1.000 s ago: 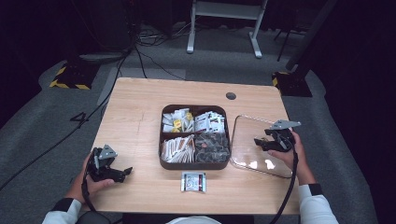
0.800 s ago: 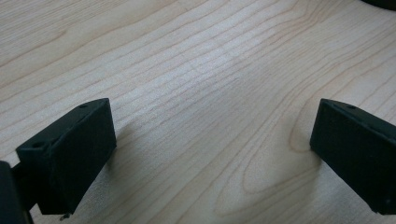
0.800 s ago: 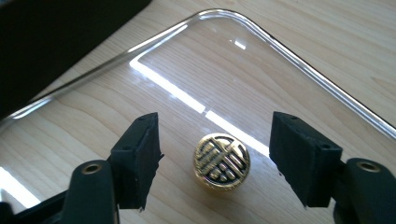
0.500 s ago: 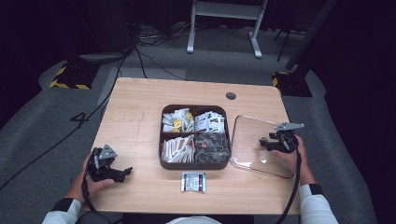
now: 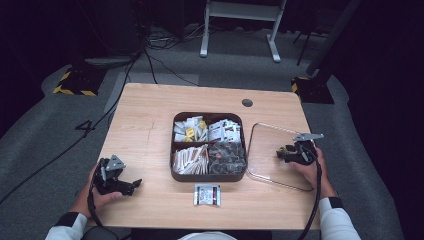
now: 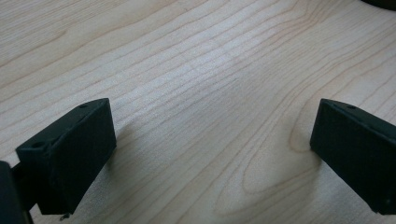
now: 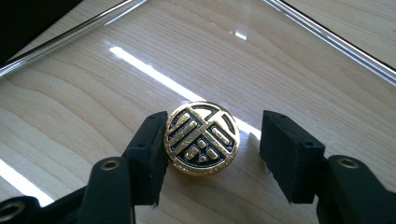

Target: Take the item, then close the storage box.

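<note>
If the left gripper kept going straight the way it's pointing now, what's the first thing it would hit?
Probably the dark divided box. The left gripper points right across bare table, jaws open and empty, and a dark edge shows ahead; it might instead skim past its front, toward the packet.

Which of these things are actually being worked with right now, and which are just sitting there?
In use, it seems:
right tool, jaws open
round gold-and-black knob
clear glass lid
dark four-compartment box

Lying about:
left tool, open over bare wood
small white packet
</note>
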A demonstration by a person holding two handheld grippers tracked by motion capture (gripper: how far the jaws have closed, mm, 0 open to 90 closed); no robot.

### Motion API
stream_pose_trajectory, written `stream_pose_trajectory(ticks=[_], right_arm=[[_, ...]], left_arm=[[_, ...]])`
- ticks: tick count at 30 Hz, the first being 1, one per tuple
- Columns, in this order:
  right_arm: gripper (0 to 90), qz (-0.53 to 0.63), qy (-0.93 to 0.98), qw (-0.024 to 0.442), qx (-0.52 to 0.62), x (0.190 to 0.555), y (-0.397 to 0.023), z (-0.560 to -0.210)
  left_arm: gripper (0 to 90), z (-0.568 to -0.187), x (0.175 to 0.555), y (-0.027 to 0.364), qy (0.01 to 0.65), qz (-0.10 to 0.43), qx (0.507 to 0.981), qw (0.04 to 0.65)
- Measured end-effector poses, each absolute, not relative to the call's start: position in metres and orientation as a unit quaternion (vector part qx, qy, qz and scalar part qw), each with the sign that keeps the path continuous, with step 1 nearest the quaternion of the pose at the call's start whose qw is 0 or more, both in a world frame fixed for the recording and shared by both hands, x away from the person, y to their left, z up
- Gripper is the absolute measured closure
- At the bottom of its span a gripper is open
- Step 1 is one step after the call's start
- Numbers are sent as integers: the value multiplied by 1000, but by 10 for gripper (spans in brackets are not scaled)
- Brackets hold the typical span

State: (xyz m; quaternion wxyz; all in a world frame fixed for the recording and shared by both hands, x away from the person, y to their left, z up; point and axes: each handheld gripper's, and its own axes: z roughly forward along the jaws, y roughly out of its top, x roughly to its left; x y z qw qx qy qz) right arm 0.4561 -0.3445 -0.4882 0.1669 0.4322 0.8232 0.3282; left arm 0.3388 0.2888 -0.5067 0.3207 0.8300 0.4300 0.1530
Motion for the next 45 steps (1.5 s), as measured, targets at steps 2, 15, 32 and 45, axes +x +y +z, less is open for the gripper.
stream_pose_trajectory(ticks=[2,15,32,45], right_arm=[[462,335,821,165,432,456,-345,-489],[586,345,819,171,426,455,-343,-489],[587,369,798,197,434,449,-353,-472],[588,397,783,220,426,442,-354,-442]], left_arm=[[5,-507,339,289,430,153,830,321],[3,-507,340,289,427,151,831,323],[3,-507,340,289,427,151,831,323],[4,-507,340,289,427,151,831,322]])
